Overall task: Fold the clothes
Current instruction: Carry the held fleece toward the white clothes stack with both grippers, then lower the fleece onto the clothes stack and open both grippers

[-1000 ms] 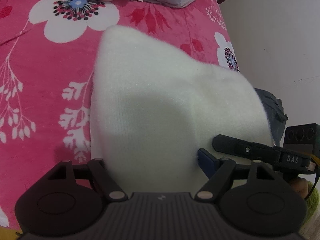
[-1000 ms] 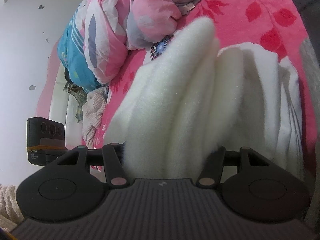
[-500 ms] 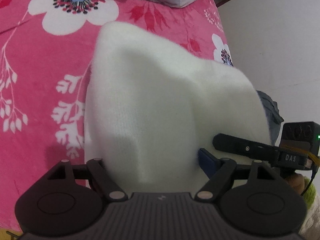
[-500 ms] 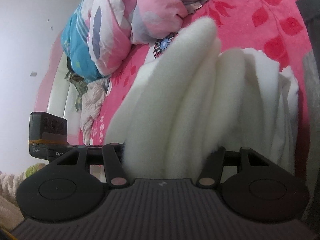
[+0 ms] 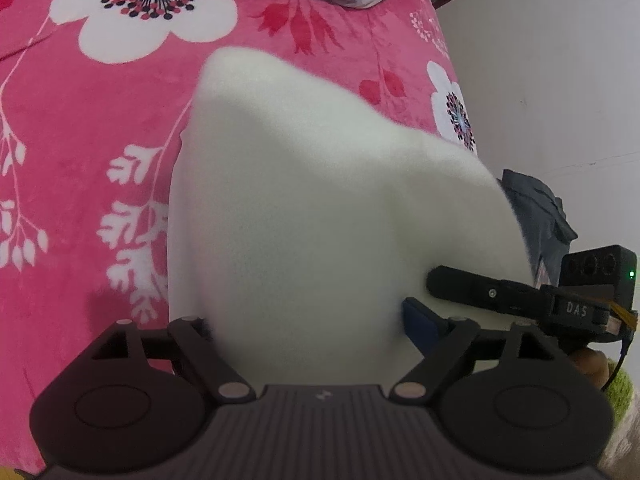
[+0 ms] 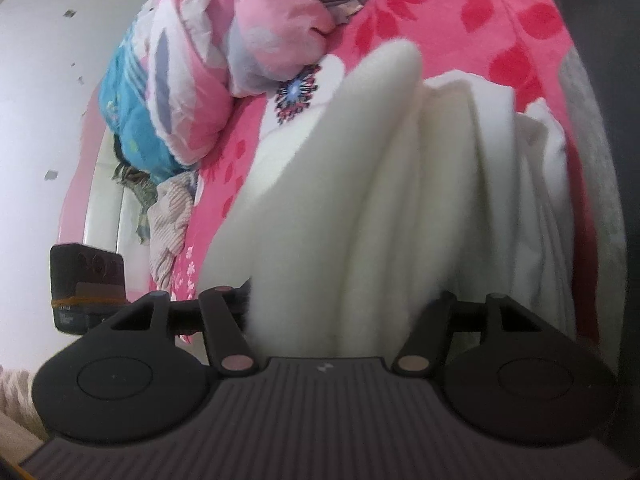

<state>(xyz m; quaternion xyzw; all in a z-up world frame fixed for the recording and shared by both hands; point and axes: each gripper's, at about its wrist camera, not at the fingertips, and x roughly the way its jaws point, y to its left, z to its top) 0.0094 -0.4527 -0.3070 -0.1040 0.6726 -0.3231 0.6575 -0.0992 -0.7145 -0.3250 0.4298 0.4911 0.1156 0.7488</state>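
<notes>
A white fleecy garment (image 5: 320,216) is held up off the pink floral bedspread (image 5: 80,128), stretched ahead of both tongs. The left gripper (image 5: 316,320) is seen clamped on the near edge, cloth filling the gap between its fingers; the right gripper (image 6: 344,304) is likewise closed on a bunched hem, with thick pleats fanning away in front of it. In the left view the right tool's black finger is pressed against the cloth just to the right. The fabric is judged soft, plush and light, limp rather than stiff, so sagging and bunching are to be expected; the edge corners, well apart, are judged the best hold. A rumpled quilt (image 6: 224,40) is glimpsed far beyond the tips
</notes>
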